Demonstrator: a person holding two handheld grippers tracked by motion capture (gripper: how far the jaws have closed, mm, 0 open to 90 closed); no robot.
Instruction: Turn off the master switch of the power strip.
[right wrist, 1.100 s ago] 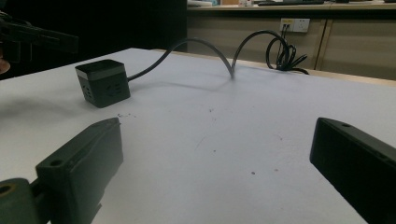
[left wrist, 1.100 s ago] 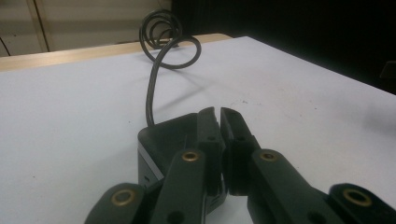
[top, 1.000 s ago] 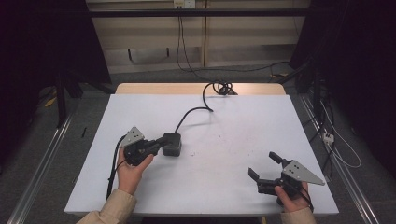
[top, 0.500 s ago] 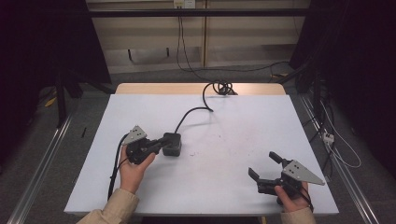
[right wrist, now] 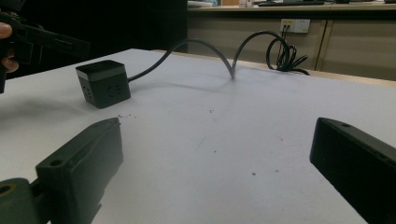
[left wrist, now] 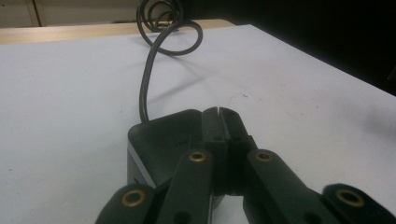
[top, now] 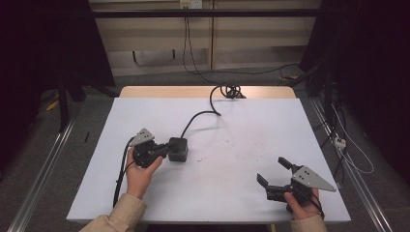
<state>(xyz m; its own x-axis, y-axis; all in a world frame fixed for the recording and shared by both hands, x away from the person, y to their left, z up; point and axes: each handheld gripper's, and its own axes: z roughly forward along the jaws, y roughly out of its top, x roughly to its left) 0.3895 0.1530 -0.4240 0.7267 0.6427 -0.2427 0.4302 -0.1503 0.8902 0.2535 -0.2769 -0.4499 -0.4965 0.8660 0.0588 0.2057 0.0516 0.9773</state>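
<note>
A black cube power socket (top: pixel 178 149) sits left of centre on the white table (top: pixel 232 140), and its grey cable (top: pixel 198 116) runs back to a coil at the far edge. My left gripper (top: pixel 167 147) is shut, its jaws pressed together with nothing between them. The tips rest against the cube's top near edge (left wrist: pixel 159 140), as the left gripper view (left wrist: pixel 219 116) shows. My right gripper (top: pixel 272 170) is held open near the table's front right with nothing between its jaws (right wrist: pixel 217 140). From there the cube (right wrist: pixel 102 83) shows at the far left.
The coiled cable (top: pixel 232 90) lies at the table's far edge, where a strip of wood (top: pixel 145 92) shows. Metal rails (top: pixel 43 169) run along both sides of the table. Loose white and black cables (top: pixel 345 150) lie on the floor at the right.
</note>
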